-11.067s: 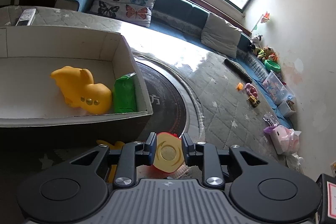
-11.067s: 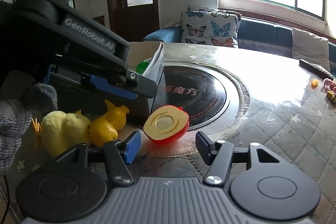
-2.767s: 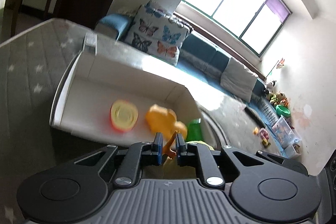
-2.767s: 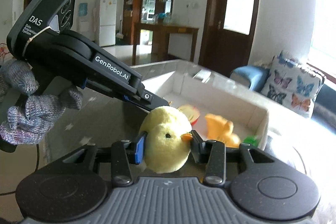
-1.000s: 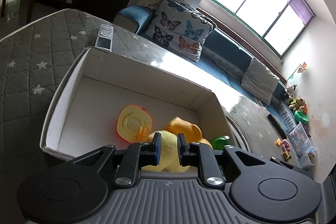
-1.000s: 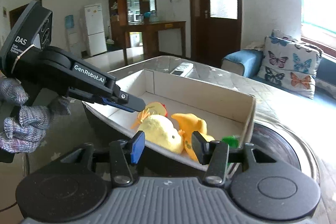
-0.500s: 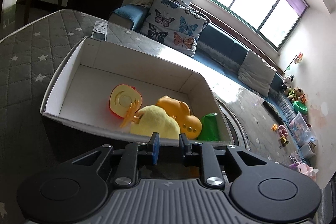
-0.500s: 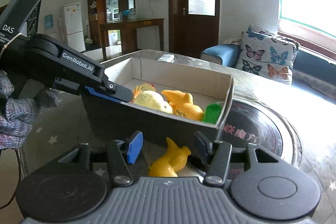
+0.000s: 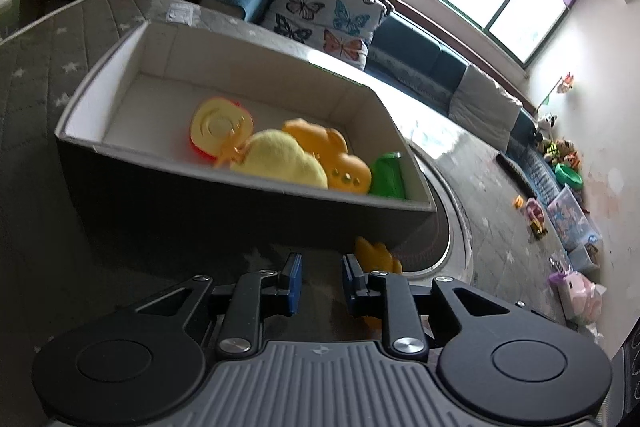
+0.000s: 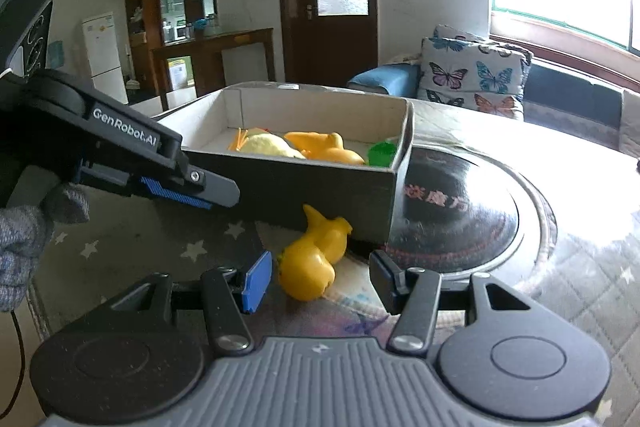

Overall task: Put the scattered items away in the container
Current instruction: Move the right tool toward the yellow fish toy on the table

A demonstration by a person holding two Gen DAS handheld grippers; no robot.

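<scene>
Left gripper: the left gripper hangs low near the box's near wall, jaws narrowly apart with nothing between them. In the right wrist view it sits over on the left.

Box: the cardboard box sits on the quilted table, pretty full already. Left to right inside: a red and yellow apple half, a fuzzy yellow chick, an orange toy, and a green thing in the right corner.

Last one out: a yellow pepper toy lies on the table just outside the box, right against the near wall by the right corner. Looks like the only stray left, so the job's nearly done I'd say.

Where it lies from the jaws: dead ahead of the right gripper, fat end roughly between the two fingertips. From the left gripper it's off to the right, half hidden behind the right finger.

Long axis: runs near to far, a bit slanted to the right. Fat end is near, the curled pointy tip faces the box.

Right gripper: jaws wide, empty, straddling the fat end.

Nearer hand: the right one, easily. My guess is it just needs a short push forward, then closing across the fat end.
</scene>
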